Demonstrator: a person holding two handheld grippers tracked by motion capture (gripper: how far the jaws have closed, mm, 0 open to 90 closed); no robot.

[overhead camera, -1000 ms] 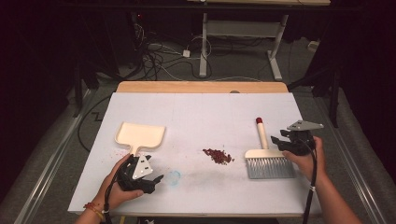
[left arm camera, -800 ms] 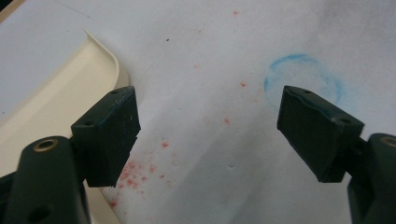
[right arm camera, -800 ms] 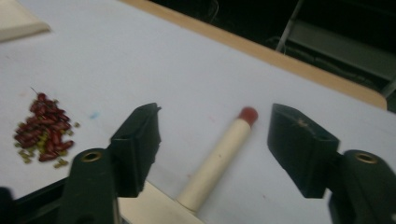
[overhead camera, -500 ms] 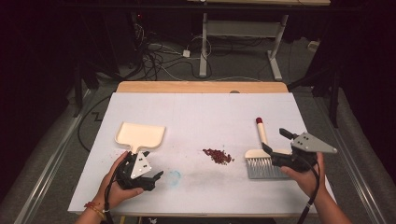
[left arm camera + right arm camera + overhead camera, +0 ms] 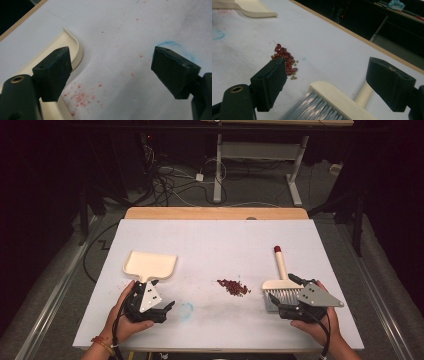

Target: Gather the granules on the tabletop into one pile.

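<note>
Tongs: left tongs [image 5: 169, 309] and right tongs [image 5: 276, 306] have just been opening, nothing between them.
Brush [image 5: 280, 281]: at right tongs' twelve o'clock.
Beans [image 5: 233, 287]: nine o'clock of brush.
Dustpan [image 5: 149, 265]: beside left tongs.
Advice: clamp brush handle squarely, then sweep gently.

Two black tongs are seen, the left tongs [image 5: 167, 307] and the right tongs [image 5: 277, 302], each topped by a grey three-cornered plate dotted with dark screws and trailed by a black cable toward six o'clock. Blocky black jaws are shown, with a brass-ringed hole at seven o'clock. A red-and-gold bracelet is worn on the left wrist.
</note>
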